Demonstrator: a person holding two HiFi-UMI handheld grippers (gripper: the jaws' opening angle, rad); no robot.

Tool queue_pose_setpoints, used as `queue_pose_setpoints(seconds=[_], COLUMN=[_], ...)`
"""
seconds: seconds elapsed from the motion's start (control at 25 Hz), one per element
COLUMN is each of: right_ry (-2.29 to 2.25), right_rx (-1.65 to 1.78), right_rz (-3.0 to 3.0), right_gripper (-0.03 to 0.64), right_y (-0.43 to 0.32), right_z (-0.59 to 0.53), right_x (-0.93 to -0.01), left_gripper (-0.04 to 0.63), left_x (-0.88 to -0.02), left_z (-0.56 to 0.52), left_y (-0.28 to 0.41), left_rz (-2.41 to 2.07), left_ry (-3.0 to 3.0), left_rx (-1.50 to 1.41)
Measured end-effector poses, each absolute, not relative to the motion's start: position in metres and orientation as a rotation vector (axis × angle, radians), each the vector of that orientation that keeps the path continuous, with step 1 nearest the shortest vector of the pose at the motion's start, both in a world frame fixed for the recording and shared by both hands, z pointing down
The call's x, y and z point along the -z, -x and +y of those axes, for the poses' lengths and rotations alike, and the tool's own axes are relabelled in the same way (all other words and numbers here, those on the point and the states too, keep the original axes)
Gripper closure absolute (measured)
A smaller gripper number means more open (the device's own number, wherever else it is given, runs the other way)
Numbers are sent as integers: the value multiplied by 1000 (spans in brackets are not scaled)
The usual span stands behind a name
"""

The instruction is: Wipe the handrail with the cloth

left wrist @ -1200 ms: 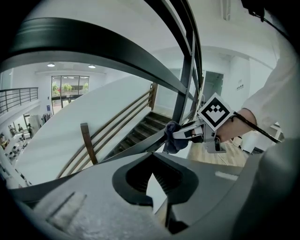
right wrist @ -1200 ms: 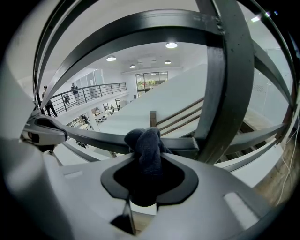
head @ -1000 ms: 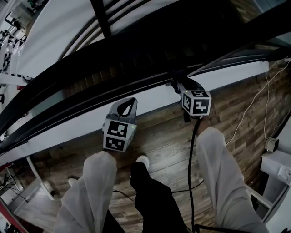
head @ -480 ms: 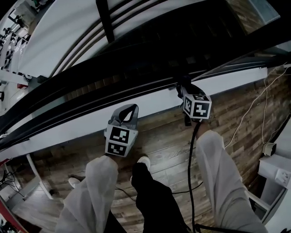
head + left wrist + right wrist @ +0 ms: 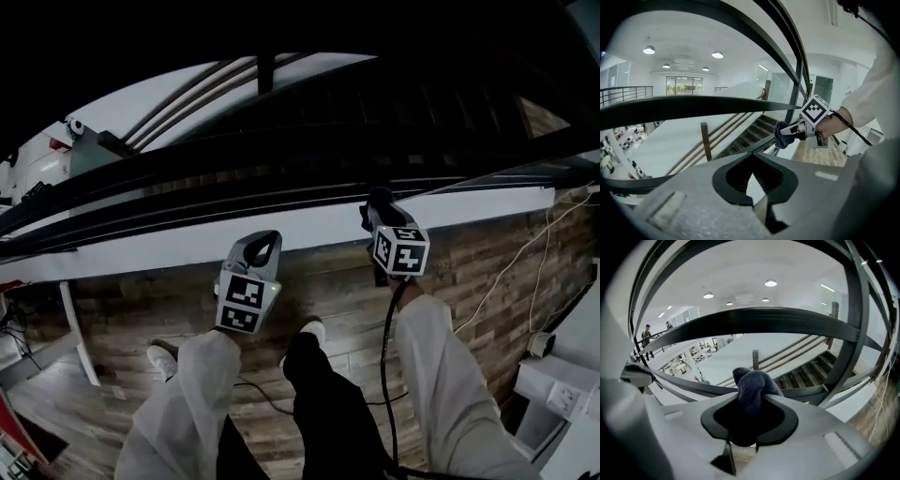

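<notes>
Right hand-held gripper (image 5: 377,204) is clamped tight on the cloth (image 5: 752,383). It's a dark blue wad that bulges out past the jaws and sits against the handrail (image 5: 202,208), roughly 1 o'clock in the head view. Left hand-held gripper (image 5: 265,238) hangs at about 8 o'clock from the right one, off the rail, jaws pinched together with nothing in them. Its own view catches the right one out at 2 o'clock, cloth on the rail. Wood floor (image 5: 342,286) and the person's legs (image 5: 328,412) are below, stairs (image 5: 806,373) beyond the rail.
</notes>
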State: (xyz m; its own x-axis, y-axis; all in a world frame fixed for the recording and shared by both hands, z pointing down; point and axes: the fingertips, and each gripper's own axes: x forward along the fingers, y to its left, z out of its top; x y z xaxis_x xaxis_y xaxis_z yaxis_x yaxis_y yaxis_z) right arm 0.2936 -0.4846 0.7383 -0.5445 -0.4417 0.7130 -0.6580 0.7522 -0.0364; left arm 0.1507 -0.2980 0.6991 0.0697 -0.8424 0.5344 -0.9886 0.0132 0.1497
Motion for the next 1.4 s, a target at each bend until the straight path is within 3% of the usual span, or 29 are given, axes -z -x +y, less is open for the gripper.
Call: queue_pose_setpoints(seconds=[0.36, 0.8, 1.4], right_ry=[-577, -195, -84], right_rx=[-409, -338, -277], right_rz=[-2316, -2264, -2357], right_gripper=[526, 526, 526], right_y=[-141, 49, 188], right_z=[-324, -144, 82], right_x=[-711, -744, -732], left_gripper=[597, 597, 597], left_x=[-677, -701, -706], left_z=[-135, 49, 239], left_y=[-19, 159, 270], left_rz=[-1976, -2116, -2227], left_ry=[-1631, -1237, -1188], left_rx=[-364, -261, -212])
